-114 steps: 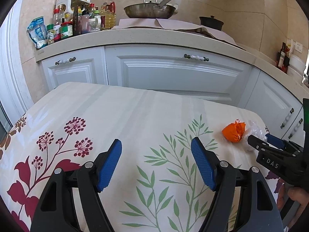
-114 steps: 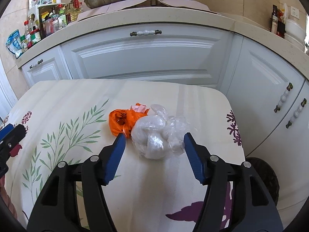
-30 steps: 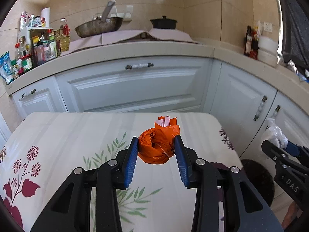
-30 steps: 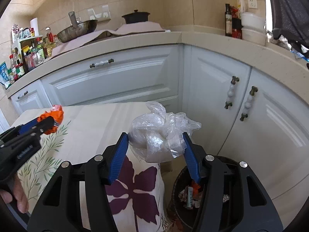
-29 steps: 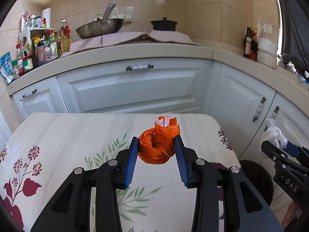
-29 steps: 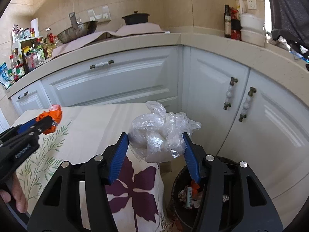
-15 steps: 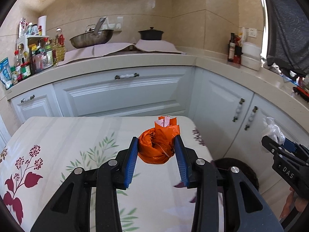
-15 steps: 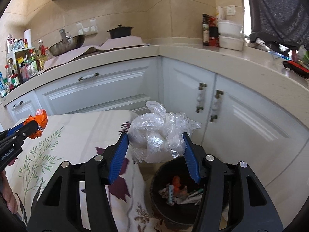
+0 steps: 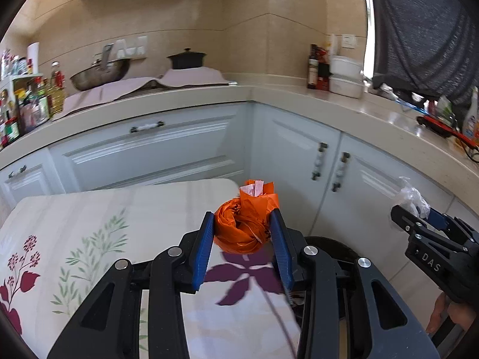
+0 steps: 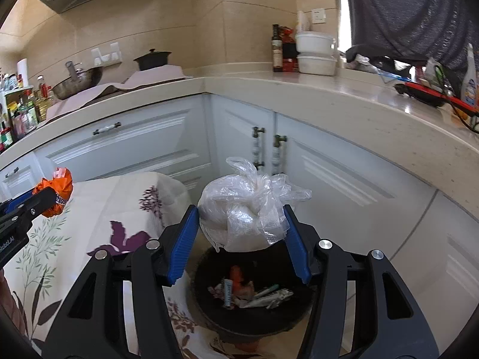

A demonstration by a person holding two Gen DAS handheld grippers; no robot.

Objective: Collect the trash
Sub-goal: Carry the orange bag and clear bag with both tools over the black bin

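My left gripper (image 9: pixel 243 227) is shut on a crumpled orange plastic bag (image 9: pixel 244 224), held in the air over the right end of the flowered tablecloth (image 9: pixel 89 218). The same orange bag (image 10: pixel 55 191) shows at the left edge of the right wrist view. My right gripper (image 10: pixel 241 218) is shut on a knotted clear plastic bag (image 10: pixel 248 206) and hangs above a black trash bin (image 10: pixel 209 314) on the floor, with several bits of litter (image 10: pixel 251 293) inside. In the left wrist view the right gripper (image 9: pixel 419 218) appears at the right, with the bin (image 9: pixel 329 245) partly hidden behind my left fingers.
White cabinet doors (image 10: pixel 344 179) wrap around the corner behind the bin, under a beige counter (image 10: pixel 329 95). A wok (image 9: pixel 98 74), a black pot (image 9: pixel 187 59), bottles (image 10: pixel 277 51) and white containers (image 10: pixel 314 53) stand on the counter. A dark cloth (image 10: pixel 404 9) hangs at the upper right.
Both grippers have carried their bags to the right, off the table's end. The bin has come fully into the right wrist view, below the clear bag. Grips are unchanged.
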